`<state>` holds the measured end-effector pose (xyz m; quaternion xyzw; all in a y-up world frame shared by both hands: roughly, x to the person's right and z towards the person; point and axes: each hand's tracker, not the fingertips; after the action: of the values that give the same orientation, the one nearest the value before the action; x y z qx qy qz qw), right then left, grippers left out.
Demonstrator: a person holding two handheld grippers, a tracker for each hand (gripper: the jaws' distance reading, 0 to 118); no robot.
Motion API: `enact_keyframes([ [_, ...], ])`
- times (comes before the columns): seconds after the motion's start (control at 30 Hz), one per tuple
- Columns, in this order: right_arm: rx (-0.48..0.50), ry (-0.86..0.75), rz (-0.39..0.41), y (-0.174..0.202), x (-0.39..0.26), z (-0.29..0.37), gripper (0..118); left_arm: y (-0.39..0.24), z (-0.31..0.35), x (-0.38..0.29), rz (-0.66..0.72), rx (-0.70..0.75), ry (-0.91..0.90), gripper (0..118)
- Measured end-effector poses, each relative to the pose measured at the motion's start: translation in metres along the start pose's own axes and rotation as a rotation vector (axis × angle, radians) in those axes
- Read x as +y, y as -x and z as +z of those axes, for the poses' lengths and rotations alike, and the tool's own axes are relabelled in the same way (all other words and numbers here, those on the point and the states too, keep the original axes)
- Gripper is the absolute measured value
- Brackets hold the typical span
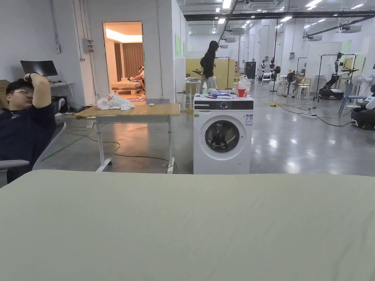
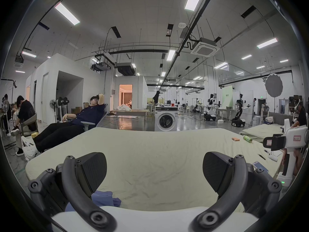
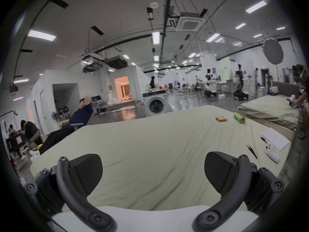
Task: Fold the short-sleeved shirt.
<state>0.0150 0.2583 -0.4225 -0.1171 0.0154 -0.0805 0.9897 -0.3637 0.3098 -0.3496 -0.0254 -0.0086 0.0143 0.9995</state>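
A pale green bed sheet (image 1: 190,227) covers the work surface in the head view. In the left gripper view my left gripper (image 2: 154,172) is open above the sheet (image 2: 150,152), jaws wide apart and empty. A bit of blue fabric (image 2: 105,199) lies on the sheet close under its left jaw, mostly hidden. The right gripper (image 2: 274,142) hangs at the far right of that view, its jaws not discernible there. In the right gripper view my right gripper (image 3: 153,172) is open over the bare sheet (image 3: 150,143), holding nothing.
On the sheet's right side lie an orange pack (image 3: 221,118), a green bottle (image 3: 239,118), a white pad (image 3: 275,138), black tweezers (image 3: 251,150) and a white controller (image 3: 271,152). A washing machine (image 1: 222,133) and a table (image 1: 128,111) stand beyond the bed. A person (image 1: 22,124) reclines at left.
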Motion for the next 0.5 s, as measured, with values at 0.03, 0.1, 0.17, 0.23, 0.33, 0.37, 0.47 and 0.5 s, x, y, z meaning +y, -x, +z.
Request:
enact_keyframes([
  [0.03,-0.02,0.012,-0.01,0.003,0.002,0.0,118,0.001,-0.001,0.0,0.005,-0.004,0.003,115],
  [0.1,-0.034,0.012,-0.032,0.006,0.005,0.0,118,0.0,-0.002,-0.001,0.01,-0.006,0.009,115],
  [0.17,-0.013,0.002,-0.046,0.006,0.009,0.003,118,0.0,-0.003,-0.002,0.008,-0.006,0.013,115],
  [0.23,0.022,-0.021,-0.126,0.005,0.013,0.008,118,0.0,-0.003,-0.003,0.004,-0.009,0.016,115],
  [0.33,0.02,0.065,-0.256,0.007,0.028,0.012,118,0.001,-0.004,-0.004,0.002,-0.019,0.026,115],
  [0.37,0.013,0.094,-0.287,0.008,0.032,0.013,118,0.0,-0.006,-0.005,0.003,-0.02,0.032,115],
  [0.47,0.024,0.088,-0.301,0.009,0.034,0.015,118,-0.001,-0.007,-0.007,0.004,-0.021,0.041,115],
  [0.5,0.029,0.079,-0.294,0.009,0.034,0.016,118,-0.001,-0.006,-0.008,0.004,-0.027,0.041,115],
])
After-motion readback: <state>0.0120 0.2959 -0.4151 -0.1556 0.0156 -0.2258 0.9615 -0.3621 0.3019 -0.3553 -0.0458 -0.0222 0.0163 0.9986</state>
